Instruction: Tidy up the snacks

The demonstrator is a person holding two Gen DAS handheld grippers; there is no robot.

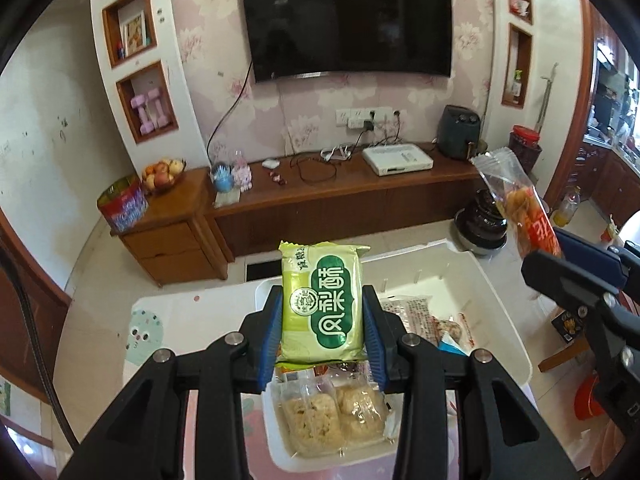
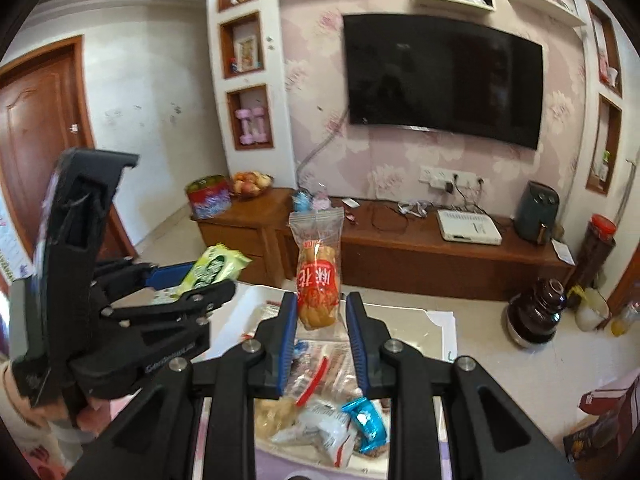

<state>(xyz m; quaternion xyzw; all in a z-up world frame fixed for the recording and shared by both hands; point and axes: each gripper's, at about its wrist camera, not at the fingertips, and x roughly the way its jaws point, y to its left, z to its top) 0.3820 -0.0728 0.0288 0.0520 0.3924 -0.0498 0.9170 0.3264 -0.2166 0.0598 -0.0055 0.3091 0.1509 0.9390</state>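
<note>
Nearest the left wrist camera, the left gripper (image 1: 323, 316) is clenched on a green pastry packet (image 1: 322, 304), its blue-padded fingers (image 1: 271, 336) pressing the packet's two long sides so that it stands upright with the label facing the camera. Gripping the flat sides rather than a crimped end probably keeps the packet from swinging. In the right wrist view, the right gripper (image 2: 322, 320) grasps a clear bag of fried twists (image 2: 319, 280) by its lower part; the sealed top rises above the fingers (image 2: 289, 340), so the contents hang steady.

Both packets are held in the air above a white bin (image 1: 508, 320) that stands on the table (image 1: 168, 312). Directly beneath the left gripper, two clear-wrapped crumbly cakes (image 1: 336, 412) lie in a near compartment. Under the right gripper sits a loose heap: a blue-wrapped sweet (image 2: 366, 420) and a white-and-red packet (image 2: 320, 436) among others. The sorting looks to be in progress, each hand carrying one item clear of the bin, likely so that like can go with like.

Beyond the table, a dark ceramic jar (image 1: 484, 220) stands on the floor. Farther off a low wooden cabinet (image 1: 344, 196) carries a white set-top box (image 1: 398, 160) and a fruit bowl (image 1: 162, 174), with a television (image 1: 346, 28) on the wall above.
</note>
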